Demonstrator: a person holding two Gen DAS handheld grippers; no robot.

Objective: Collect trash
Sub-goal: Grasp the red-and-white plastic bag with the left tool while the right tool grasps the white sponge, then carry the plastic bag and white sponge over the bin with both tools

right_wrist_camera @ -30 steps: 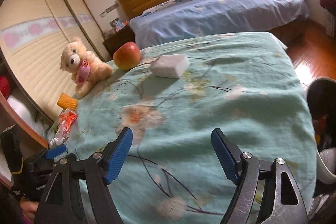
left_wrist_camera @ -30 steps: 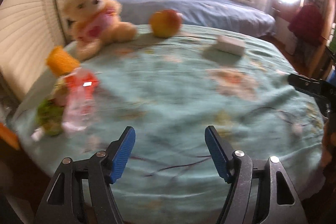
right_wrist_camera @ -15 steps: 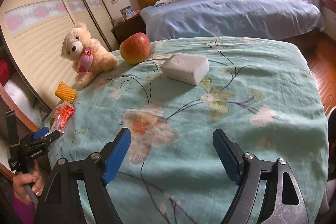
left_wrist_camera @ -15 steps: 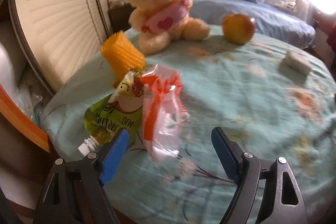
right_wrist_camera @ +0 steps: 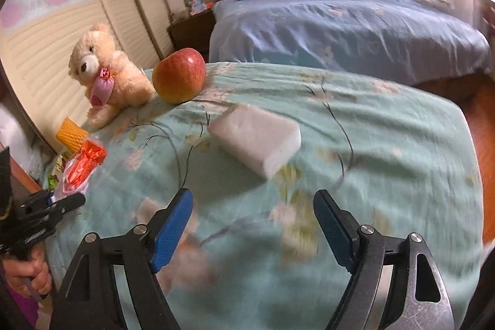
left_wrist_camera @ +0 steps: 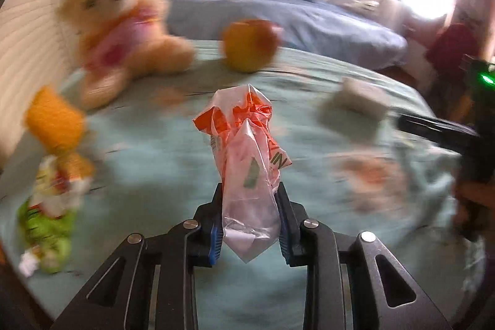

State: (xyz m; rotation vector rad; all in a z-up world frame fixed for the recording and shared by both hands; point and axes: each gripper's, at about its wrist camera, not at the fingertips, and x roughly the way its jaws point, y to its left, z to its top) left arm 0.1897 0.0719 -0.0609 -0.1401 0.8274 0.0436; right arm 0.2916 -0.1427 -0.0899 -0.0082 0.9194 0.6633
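Observation:
A crumpled orange and clear plastic wrapper (left_wrist_camera: pixel 247 150) stands up between the blue pads of my left gripper (left_wrist_camera: pixel 249 206), whose jaws are closing and pressing on its lower part. The right wrist view shows the same wrapper (right_wrist_camera: pixel 82 166) at the teal bedspread's left edge, with the left gripper (right_wrist_camera: pixel 58 201) below it. A green drink pouch (left_wrist_camera: pixel 46 218) lies flat at the left. My right gripper (right_wrist_camera: pixel 252 206) hangs open over the bedspread, a short way before a white block (right_wrist_camera: pixel 256 138), with nothing between its fingers.
On the teal flowered bedspread (right_wrist_camera: pixel 386 144) sit a teddy bear (right_wrist_camera: pixel 105 76), an apple (right_wrist_camera: pixel 179 75) and an orange ribbed foam piece (right_wrist_camera: pixel 71 135). A slatted wardrobe door runs along the left. A blue bed stands behind, and wooden floor shows at the right.
My left gripper went from wide open to closed around the wrapper and swung right with it. The right gripper moved closer to the white block and stayed open.

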